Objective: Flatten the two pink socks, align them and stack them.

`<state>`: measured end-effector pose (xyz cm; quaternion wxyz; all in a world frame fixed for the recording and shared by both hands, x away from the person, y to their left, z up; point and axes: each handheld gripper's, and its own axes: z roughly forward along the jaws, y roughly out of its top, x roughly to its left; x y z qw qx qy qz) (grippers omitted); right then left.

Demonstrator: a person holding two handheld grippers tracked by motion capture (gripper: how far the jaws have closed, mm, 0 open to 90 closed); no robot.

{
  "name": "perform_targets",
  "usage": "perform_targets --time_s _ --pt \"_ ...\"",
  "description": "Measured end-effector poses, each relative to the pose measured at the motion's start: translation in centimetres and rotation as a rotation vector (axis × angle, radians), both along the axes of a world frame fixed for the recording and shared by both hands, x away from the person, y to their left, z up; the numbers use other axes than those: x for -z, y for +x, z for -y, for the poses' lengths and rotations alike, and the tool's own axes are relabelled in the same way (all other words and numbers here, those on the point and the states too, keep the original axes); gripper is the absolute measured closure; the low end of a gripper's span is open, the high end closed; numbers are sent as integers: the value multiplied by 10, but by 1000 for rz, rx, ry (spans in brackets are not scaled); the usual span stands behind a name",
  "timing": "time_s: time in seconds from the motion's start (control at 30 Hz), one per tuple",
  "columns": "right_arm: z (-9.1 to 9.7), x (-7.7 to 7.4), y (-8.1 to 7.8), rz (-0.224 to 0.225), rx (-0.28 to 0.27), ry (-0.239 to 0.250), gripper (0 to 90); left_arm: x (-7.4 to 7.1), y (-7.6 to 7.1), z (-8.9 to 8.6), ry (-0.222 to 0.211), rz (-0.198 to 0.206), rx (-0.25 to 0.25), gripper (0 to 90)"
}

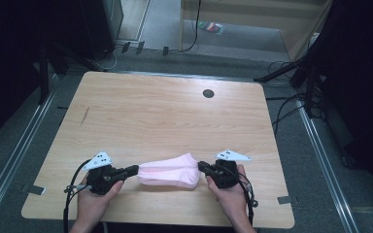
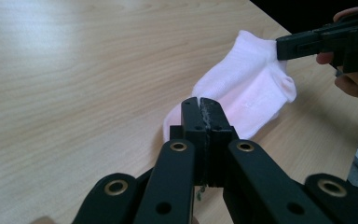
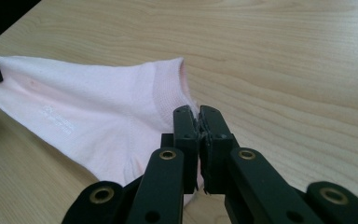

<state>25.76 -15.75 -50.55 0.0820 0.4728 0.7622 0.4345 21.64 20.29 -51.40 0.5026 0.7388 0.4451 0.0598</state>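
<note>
The pink sock (image 1: 169, 172) stretches between left gripper (image 1: 135, 170) and right gripper (image 1: 202, 167), both clamped.

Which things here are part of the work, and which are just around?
In the job:
pink sock, stretched between both grippers
left gripper, shut on its toe end
right gripper, shut on its cuff end

Lying about:
dark round hole in the table
coloured item on the floor

We hold our left gripper (image 1: 132, 170) and right gripper (image 1: 201, 166) low, tips facing inward — both pairs of jaws clamped tight.
</note>
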Motion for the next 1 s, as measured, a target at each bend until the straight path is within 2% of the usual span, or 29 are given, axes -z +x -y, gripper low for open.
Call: perform_targets --time_s 0.07,0.13,0.2,0.23,0.27,0.33,0.4,0.47,0.53,0.67,0.73,0.77,0.83,0.93,1.0 --pt "1 3 -1 -2 3 -7 874 4 0 2 24 -4 -1 900" --pt "1 7 -2 0 5 3 874 9 -1 7 85 6 -4 900" --pt "-3 15 0 8 10 -33 873 18 1 12 112 -19 37 900" --pt "-3 15 0 8 10 -33 873 23 1 15 144 -21 39 900" --pt "-4 18 0 2 11 -38 871 28 1 17 155 -34 39 892" --pt "-5 24 3 -17 9 -46 864 31 2 17 129 -60 43 811" --pt "-4 29 4 -34 8 -38 853 31 3 17 127 -51 38 749" --pt "-3 30 3 -41 11 -34 848 32 4 17 152 -53 43 722" --pt "-3 30 3 -29 10 -37 848 34 4 19 196 -47 44 725" --pt "-5 33 3 -27 3 -45 845 36 6 19 218 -35 31 716" --pt "-6 35 3 -32 1 -53 835 36 7 18 204 -34 23 662" --pt "-6 36 3 -30 -1 -55 816 36 7 17 194 -34 19 602" --pt "-6 36 2 -25 1 -54 731 33 7 13 153 -23 15 506" --pt "-4 30 -1 3 17 -17 658 25 5 7 70 22 -15 472" --pt "-4 24 -4 41 32 8 643 18 1 5 36 72 -32 522"
